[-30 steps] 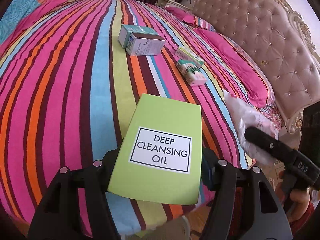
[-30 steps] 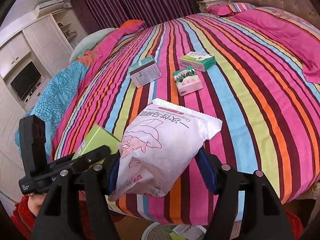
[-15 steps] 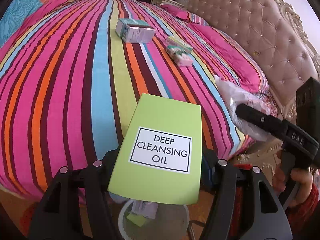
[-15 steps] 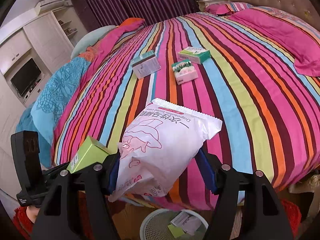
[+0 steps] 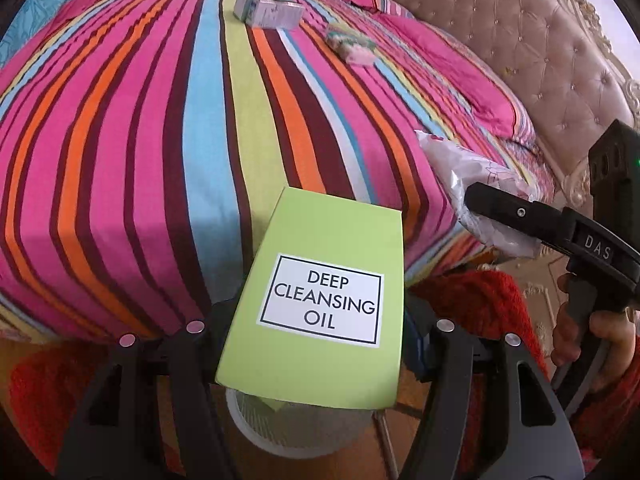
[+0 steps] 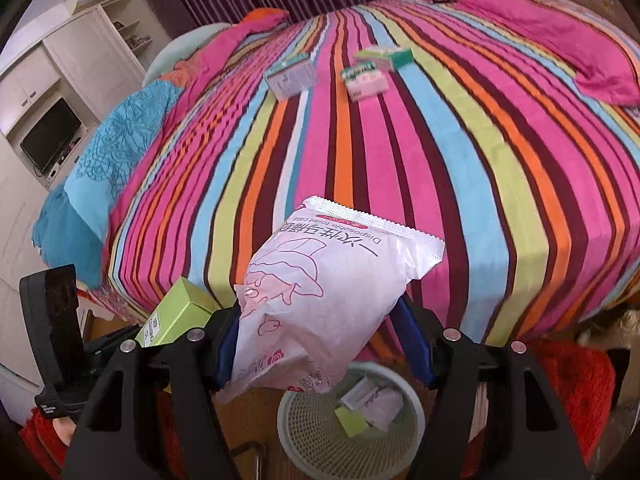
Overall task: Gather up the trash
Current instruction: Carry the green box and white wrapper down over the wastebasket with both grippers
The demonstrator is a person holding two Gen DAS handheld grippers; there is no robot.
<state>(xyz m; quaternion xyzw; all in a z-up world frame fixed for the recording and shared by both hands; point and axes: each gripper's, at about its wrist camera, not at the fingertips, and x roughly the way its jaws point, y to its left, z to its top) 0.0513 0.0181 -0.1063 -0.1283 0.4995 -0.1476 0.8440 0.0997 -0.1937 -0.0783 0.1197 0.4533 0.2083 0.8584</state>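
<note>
Left gripper [image 5: 316, 332] clamped on flat lime-green cardboard box [image 5: 320, 312] labelled DEEP CLEANSING OIL, held past foot edge of bed [image 5: 160, 140], over white mesh wastebasket [image 5: 280, 436]

Right gripper [image 6: 316, 344] clamped on crinkly white plastic packet [image 6: 320, 300] with pink print, serrated top seal, above same wastebasket [image 6: 296, 436]; cartons and papers lie inside

Striped bedspread carries three small cartons [image 6: 292, 76] near middle; tufted headboard [image 5: 520, 40] behind; red shaggy rug [image 6: 568, 384] on floor

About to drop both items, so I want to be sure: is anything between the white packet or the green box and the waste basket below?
Nothing visible. The white packet hangs in the right gripper over the open waste basket; the green box in the left gripper hides part of the rim.
</note>
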